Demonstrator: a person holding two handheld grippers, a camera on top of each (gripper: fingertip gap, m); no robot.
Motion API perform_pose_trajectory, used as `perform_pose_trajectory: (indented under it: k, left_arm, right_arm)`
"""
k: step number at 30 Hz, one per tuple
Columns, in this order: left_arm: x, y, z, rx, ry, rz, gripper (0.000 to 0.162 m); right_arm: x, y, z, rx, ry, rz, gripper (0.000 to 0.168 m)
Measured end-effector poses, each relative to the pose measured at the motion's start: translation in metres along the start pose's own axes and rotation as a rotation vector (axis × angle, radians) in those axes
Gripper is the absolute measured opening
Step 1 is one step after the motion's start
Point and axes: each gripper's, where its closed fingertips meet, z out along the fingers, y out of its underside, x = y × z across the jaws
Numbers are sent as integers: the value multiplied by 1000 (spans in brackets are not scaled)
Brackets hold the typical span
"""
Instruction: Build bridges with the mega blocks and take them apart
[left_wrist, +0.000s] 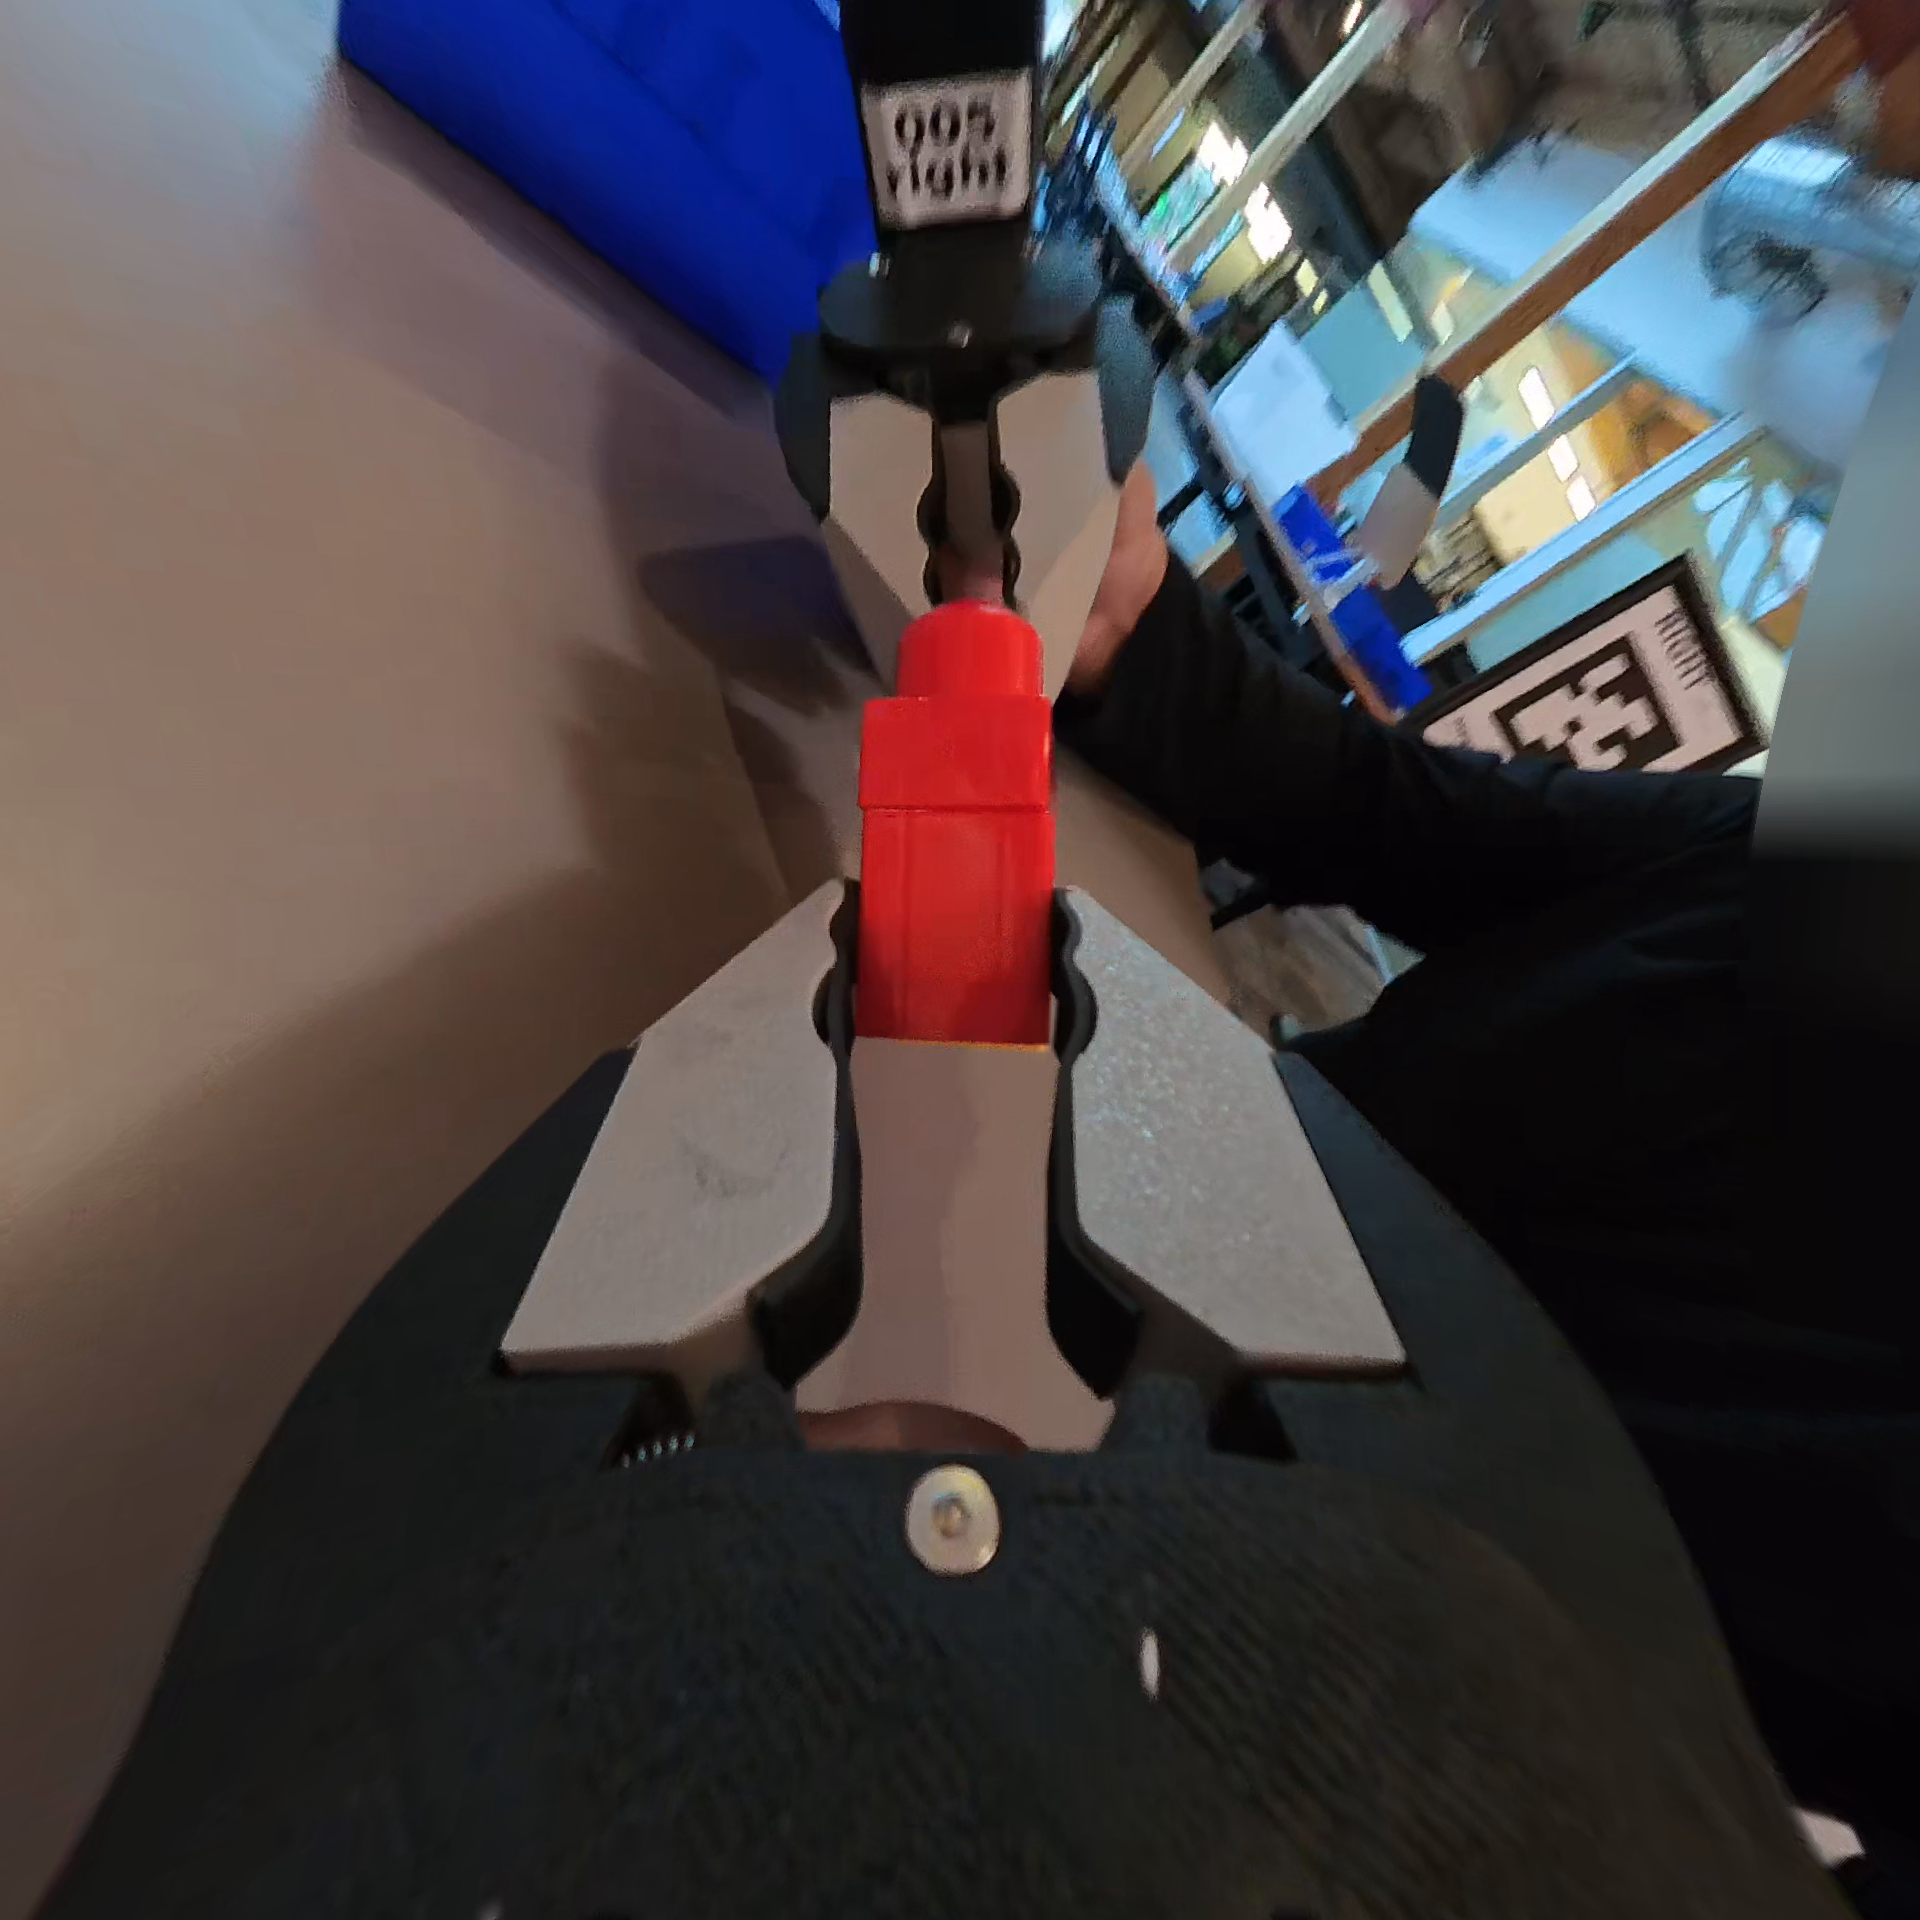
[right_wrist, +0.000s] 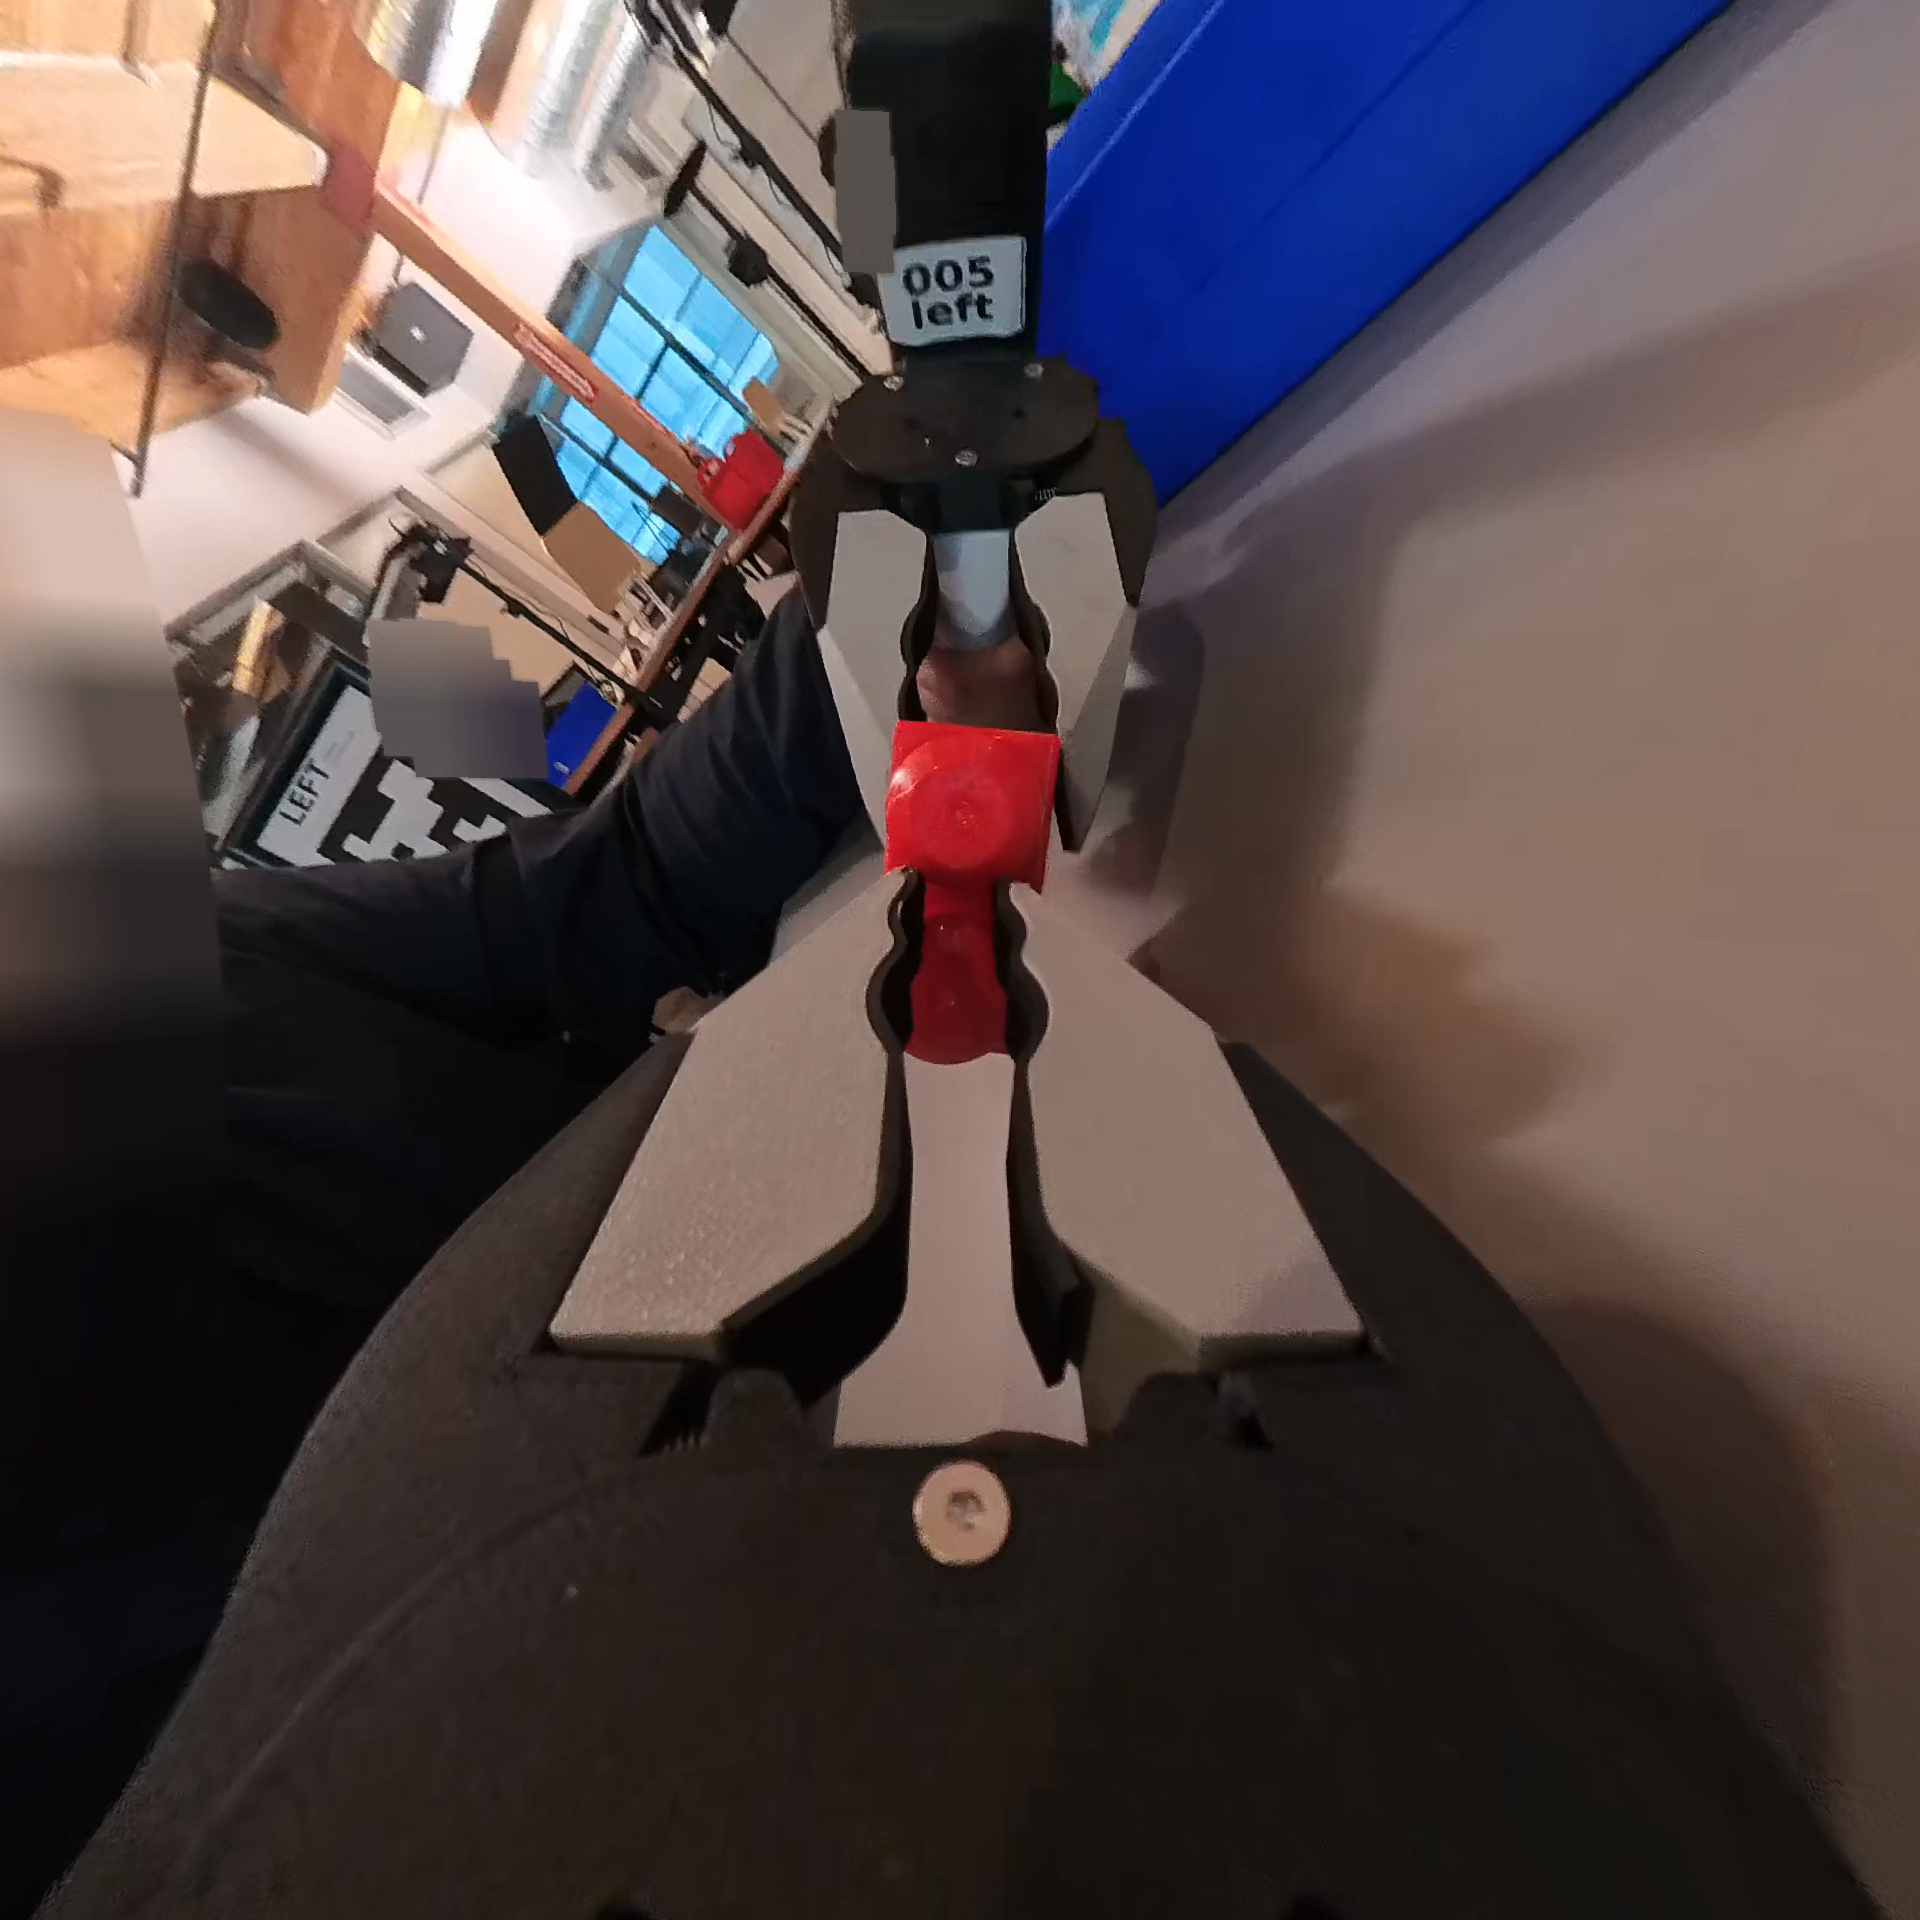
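Note:
My left gripper (left_wrist: 951, 904) is shut on the lower of two stacked red mega blocks (left_wrist: 951, 935). The upper red block (left_wrist: 956, 753) points its stud at my right gripper (left_wrist: 971, 597), which faces it with its jaws shut. In the right wrist view my right gripper (right_wrist: 956, 904) is shut on a red block piece (right_wrist: 956, 982). That piece meets the square red block (right_wrist: 971, 805) held by the left gripper (right_wrist: 977, 727) beyond. I cannot tell whether the pieces are joined. All of it is held in the air above the table.
A blue bin (left_wrist: 644, 156) stands at the table's far side and also shows in the right wrist view (right_wrist: 1351, 208). The beige table (left_wrist: 260, 727) lies under the grippers. A person's dark sleeve (left_wrist: 1351, 831) and a black-and-white marker board (left_wrist: 1590, 717) are alongside. Left and right tips are no more than a few centimetres apart.

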Motion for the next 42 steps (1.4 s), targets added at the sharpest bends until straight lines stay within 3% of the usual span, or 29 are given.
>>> perform_pose_trajectory:
  k: [3, 6, 21, 31, 36, 42]
  left_arm:
    - [7, -21, -7, 111, 59, -11, 33]
    - [12, -25, -9, 110, 34, 48, 34]
    - [8, -5, -21, -13, -166, 217, 41]
    - [8, 8, -2, -37, -157, 275, 40]
    - [-5, 9, 0, -40, -278, 343, 41]
    - [-10, 8, 3, -50, -334, 360, 39]
  right_arm:
    - [-6, -10, 1, 53, -49, 14, 10]
    - [-11, -14, 2, 64, -67, 6, 10]
    - [-23, -22, -17, 82, -16, -74, 10]
    - [-46, -35, -24, 139, 47, -161, 10]
    - [-77, -58, -58, 246, 140, -239, 10]
    - [-100, -85, -138, 311, 464, -330, 10]
